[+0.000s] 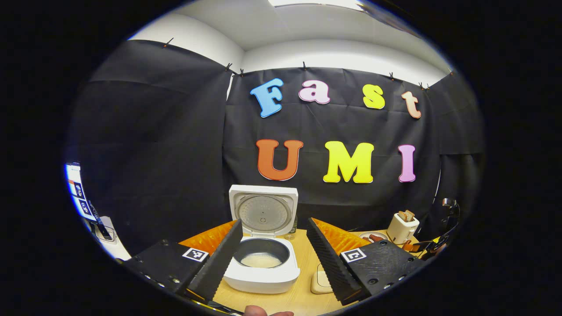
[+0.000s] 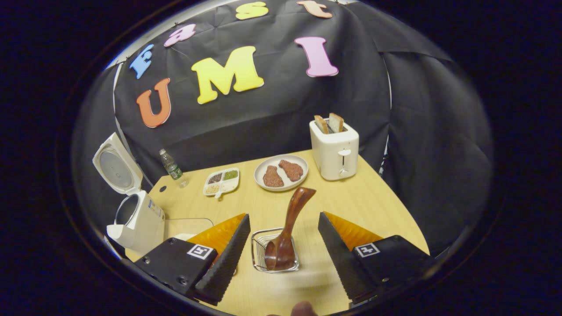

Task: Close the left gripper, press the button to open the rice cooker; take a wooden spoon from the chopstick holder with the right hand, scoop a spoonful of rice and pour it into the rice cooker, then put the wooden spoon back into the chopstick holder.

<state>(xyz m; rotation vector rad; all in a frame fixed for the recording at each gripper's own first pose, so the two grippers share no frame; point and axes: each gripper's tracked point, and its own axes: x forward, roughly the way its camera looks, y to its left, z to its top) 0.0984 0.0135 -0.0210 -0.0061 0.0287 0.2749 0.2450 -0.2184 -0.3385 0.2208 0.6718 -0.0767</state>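
In the left gripper view the white rice cooker (image 1: 263,277) stands on the wooden table with its lid (image 1: 263,210) swung up, and white rice (image 1: 261,260) lies in the dark inner pot. My left gripper (image 1: 274,223) is open just in front of it, one finger on each side of the pot, touching nothing. In the right gripper view a brown wooden spoon (image 2: 290,224) stands bowl-down in a wire chopstick holder (image 2: 259,241), its handle leaning away. My right gripper (image 2: 284,216) is open, with a finger on either side of the spoon and apart from it. The open rice cooker (image 2: 140,219) sits far left.
A white toaster (image 2: 334,149) with two bread slices stands at the back right, beside a plate (image 2: 257,175) with two brown patties. A sectioned dish (image 2: 221,181) and a small bottle (image 2: 171,166) are behind the cooker. A pale square object (image 1: 322,281) lies right of the cooker.
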